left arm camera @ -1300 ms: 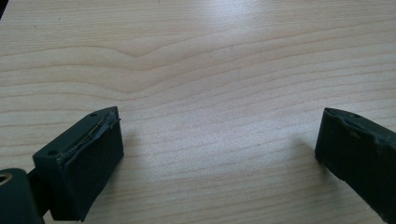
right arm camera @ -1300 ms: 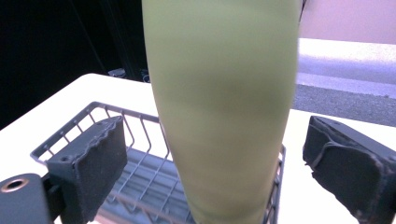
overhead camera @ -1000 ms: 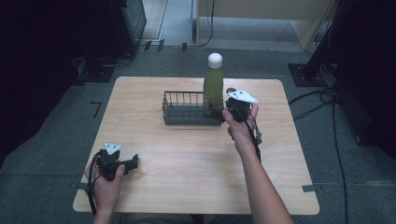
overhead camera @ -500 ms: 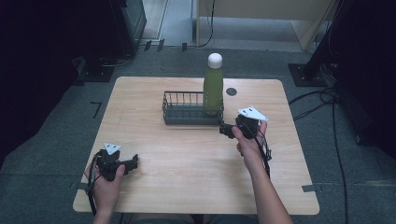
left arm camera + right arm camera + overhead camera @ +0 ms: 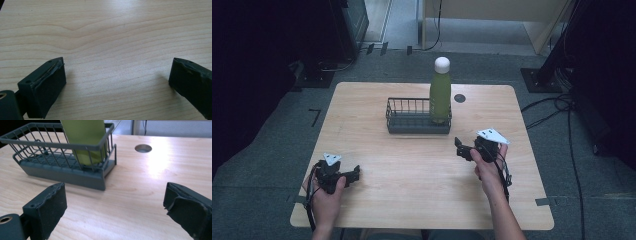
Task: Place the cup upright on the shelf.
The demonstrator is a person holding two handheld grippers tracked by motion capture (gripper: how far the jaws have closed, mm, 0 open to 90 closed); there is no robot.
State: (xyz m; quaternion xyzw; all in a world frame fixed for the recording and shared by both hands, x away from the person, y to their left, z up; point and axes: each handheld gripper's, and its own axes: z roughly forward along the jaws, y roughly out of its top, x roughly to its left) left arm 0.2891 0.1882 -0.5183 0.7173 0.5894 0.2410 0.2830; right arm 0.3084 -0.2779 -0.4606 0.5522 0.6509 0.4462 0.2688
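A green bottle (image 5: 440, 95) with a white cap stands upright in the right end of a dark wire basket (image 5: 412, 122) at the back middle of the wooden table (image 5: 412, 200). My right gripper (image 5: 459, 148) hovers low over the table, in front of and to the right of the basket, pointing left. Its jaws stand open and have just opened a little further, with nothing between them. In the right gripper view, the basket (image 5: 62, 173) and the bottle (image 5: 85, 140) lie ahead of the open gripper (image 5: 115, 205). My left gripper (image 5: 356, 173) rests open at the front left, over bare wood (image 5: 117, 80).
A round cable hole (image 5: 460, 98) sits in the tabletop just right of the bottle, also seen in the right gripper view as the hole (image 5: 143, 148). Dark equipment and cables surround the table on the floor.
My right gripper has drawn back from the bottle, moving toward the near right and down to just above the table. The bottle stays in the basket. The left hand has not moved.
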